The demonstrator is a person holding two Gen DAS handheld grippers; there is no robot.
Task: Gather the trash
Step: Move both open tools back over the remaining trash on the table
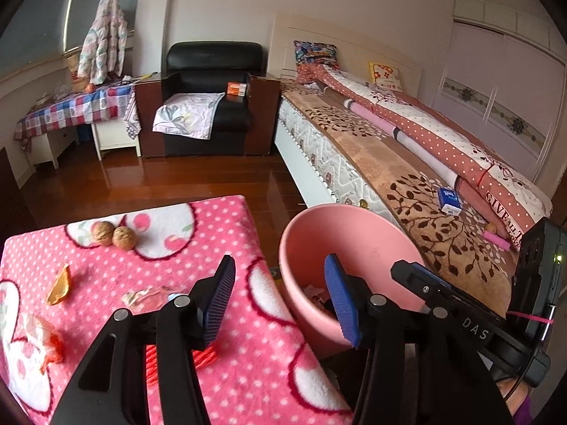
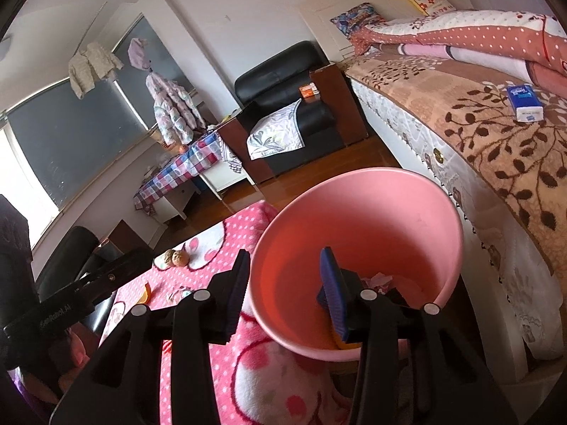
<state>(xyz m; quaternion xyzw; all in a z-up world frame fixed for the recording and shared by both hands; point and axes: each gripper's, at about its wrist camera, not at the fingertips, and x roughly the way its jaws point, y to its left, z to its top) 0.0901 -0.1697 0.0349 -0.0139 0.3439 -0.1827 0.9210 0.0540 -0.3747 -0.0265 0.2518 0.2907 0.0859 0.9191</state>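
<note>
smooth plastic bin (image 2: 354, 219), fleecy blanket (image 1: 226, 233), glossy wood floor (image 1: 177, 184).

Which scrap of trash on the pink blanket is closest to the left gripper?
The crumpled clear wrapper, just beyond the left gripper; the orange peel lies farther left.

Pink bin (image 2: 358, 212), white-dotted pink blanket (image 1: 226, 350), brown leaf-patterned bedspread (image 1: 418, 191).

By pink bin (image 1: 354, 226), 1 ct: 2 walnuts (image 1: 113, 235), 1 orange peel (image 1: 60, 287), 2 crumpled wrappers (image 1: 147, 297), 1 tissue pack (image 1: 449, 201) on bed.
</note>
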